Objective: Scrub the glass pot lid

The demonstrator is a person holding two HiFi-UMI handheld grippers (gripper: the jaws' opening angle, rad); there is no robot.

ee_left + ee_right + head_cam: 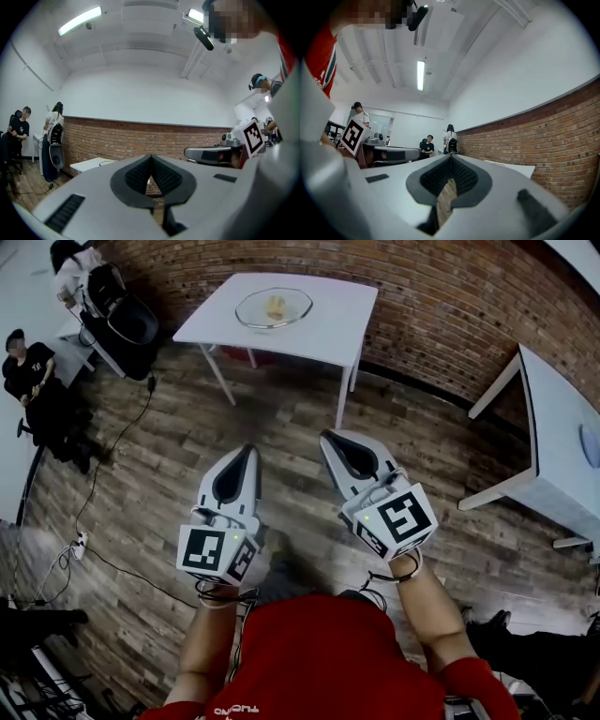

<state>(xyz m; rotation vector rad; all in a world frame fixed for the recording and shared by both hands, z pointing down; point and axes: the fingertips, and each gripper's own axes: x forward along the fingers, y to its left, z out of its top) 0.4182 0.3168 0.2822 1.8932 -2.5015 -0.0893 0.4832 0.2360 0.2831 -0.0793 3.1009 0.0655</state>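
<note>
While the left gripper (248, 452) and right gripper (330, 439) hang over the floor, jaws closed on nothing, the lid (274, 307) lies flat at the middle of the table (328, 329), straight ahead and well apart. Neither gripper looks clearly nearer, so in my judgement both must travel forward.

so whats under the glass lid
Only the white table shows through the glass lid. A small tan lump sits at its middle; above or below the glass, too small to tell.
</note>
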